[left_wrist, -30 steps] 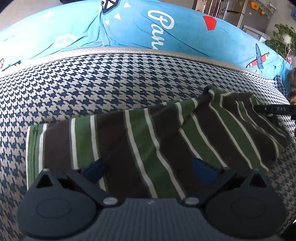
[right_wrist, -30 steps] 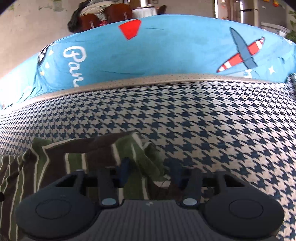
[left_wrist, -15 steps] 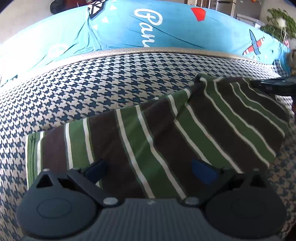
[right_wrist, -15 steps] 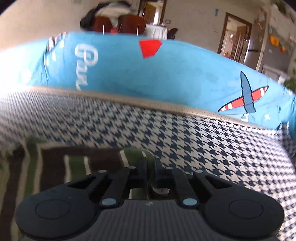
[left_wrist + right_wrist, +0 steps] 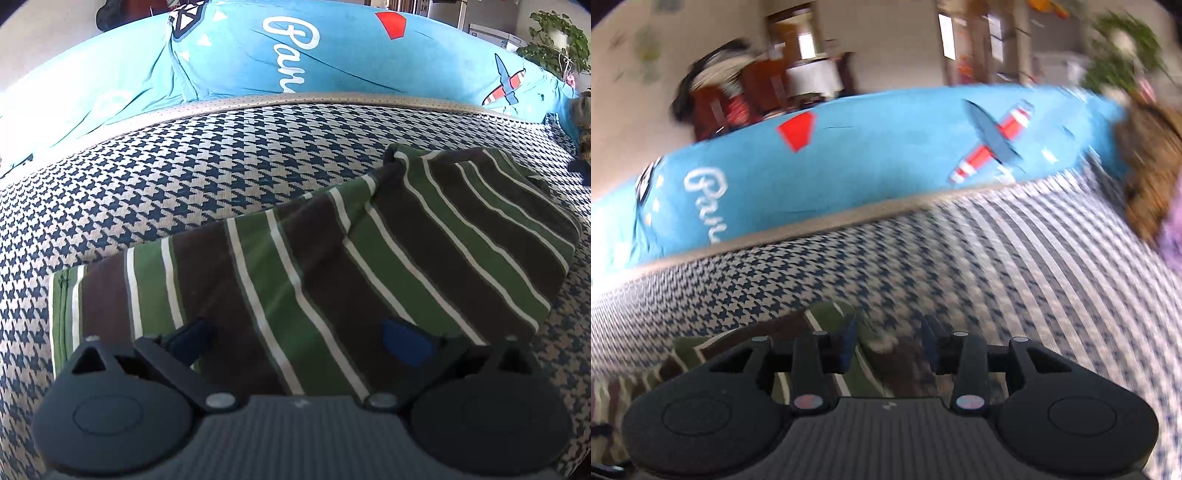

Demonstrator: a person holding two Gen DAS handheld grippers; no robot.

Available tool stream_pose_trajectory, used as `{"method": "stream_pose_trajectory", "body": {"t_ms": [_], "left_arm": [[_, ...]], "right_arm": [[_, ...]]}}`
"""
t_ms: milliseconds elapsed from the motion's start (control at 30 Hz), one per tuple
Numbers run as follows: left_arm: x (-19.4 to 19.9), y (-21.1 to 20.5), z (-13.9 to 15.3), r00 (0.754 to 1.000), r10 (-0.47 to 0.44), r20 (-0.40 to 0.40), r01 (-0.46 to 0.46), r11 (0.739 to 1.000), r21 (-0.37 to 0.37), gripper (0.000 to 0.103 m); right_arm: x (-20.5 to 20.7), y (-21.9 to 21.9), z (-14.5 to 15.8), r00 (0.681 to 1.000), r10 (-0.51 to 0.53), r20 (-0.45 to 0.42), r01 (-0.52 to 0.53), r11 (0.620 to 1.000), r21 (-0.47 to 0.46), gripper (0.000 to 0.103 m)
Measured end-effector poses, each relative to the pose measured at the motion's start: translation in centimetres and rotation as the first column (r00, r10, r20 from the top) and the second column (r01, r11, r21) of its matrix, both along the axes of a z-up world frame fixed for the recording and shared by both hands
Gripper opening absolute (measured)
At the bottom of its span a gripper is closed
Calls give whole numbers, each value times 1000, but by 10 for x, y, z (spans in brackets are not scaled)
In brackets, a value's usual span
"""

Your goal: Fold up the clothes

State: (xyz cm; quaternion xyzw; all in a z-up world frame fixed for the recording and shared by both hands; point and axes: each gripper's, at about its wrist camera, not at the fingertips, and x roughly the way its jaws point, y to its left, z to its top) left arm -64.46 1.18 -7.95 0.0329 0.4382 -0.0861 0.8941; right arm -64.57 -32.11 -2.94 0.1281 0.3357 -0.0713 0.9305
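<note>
A green, brown and white striped garment (image 5: 332, 266) lies folded on the houndstooth-patterned surface (image 5: 221, 155). My left gripper (image 5: 299, 339) is open wide, its blue pads low over the garment's near edge. In the right wrist view, which is motion-blurred, my right gripper (image 5: 888, 343) is open, with the garment's far corner (image 5: 827, 314) lying between and behind its fingers. A dark bit of the right gripper (image 5: 581, 170) shows at the right edge of the left wrist view.
A long blue cushion with white lettering and a plane print (image 5: 295, 59) runs along the far edge of the surface. A brown furry thing (image 5: 1152, 166) sits at the far right. A potted plant (image 5: 557, 40) stands behind.
My right gripper, shut on the garment's corner half a second ago, has opened and let it go while swinging. The garment's right part has settled flat. My left gripper stays open.
</note>
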Motion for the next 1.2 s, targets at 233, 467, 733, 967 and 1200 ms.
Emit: {"method": "stream_pose_trajectory", "body": {"t_ms": [233, 467, 733, 967, 1200], "left_arm": [[-2, -1, 0, 1000, -1, 15, 1, 1000, -1, 103], [-8, 2, 0, 1000, -17, 27, 16, 1000, 6, 103], [-8, 1, 0, 1000, -12, 25, 12, 1000, 8, 103], [-8, 2, -1, 1000, -13, 26, 13, 1000, 9, 103], [-9, 2, -2, 999, -21, 31, 21, 1000, 18, 103]], "right_arm": [[-37, -23, -23, 991, -77, -112, 104, 958, 267, 39], [-30, -14, -47, 984, -69, -162, 130, 907, 401, 41], [-30, -19, -56, 974, -176, -144, 225, 826, 516, 46], [-26, -7, -51, 973, -217, -84, 233, 889, 395, 7], [-19, 38, -44, 985, -163, -58, 163, 987, -3, 5]]}}
